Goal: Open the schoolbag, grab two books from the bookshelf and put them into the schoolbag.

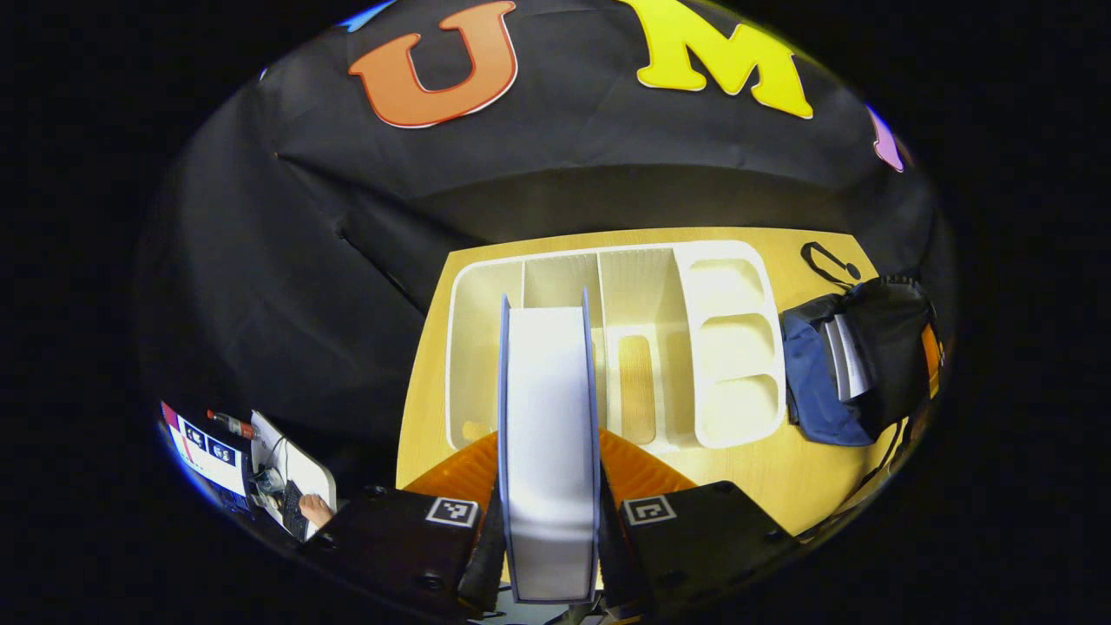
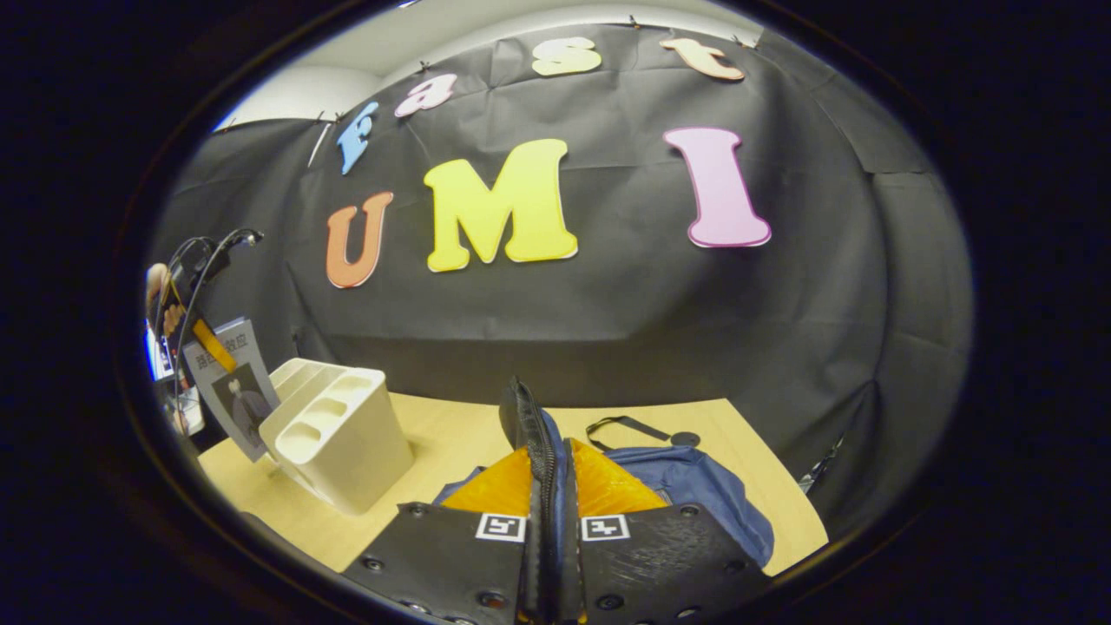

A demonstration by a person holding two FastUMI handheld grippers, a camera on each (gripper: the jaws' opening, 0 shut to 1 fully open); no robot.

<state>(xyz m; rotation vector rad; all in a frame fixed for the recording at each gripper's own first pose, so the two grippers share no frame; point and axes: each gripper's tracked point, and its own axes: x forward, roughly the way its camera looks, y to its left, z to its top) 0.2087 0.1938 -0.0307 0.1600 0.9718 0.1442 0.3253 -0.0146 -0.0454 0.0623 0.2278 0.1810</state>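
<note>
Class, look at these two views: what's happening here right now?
The left gripper is shut on a book, held above the white bookshelf. The right gripper pinches the schoolbag's flap, holding it open. One book already sits in the bag on the table.

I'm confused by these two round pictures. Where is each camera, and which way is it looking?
Left gripper view: rides on the left gripper, high above the table, looking down at the book it grips, the rack and the schoolbag; a hand shows low left.
Right gripper view: rides on the right gripper, low over the table, facing the wall, pinching the schoolbag's flap.
Both share the rack, table, schoolbag and book.
</note>
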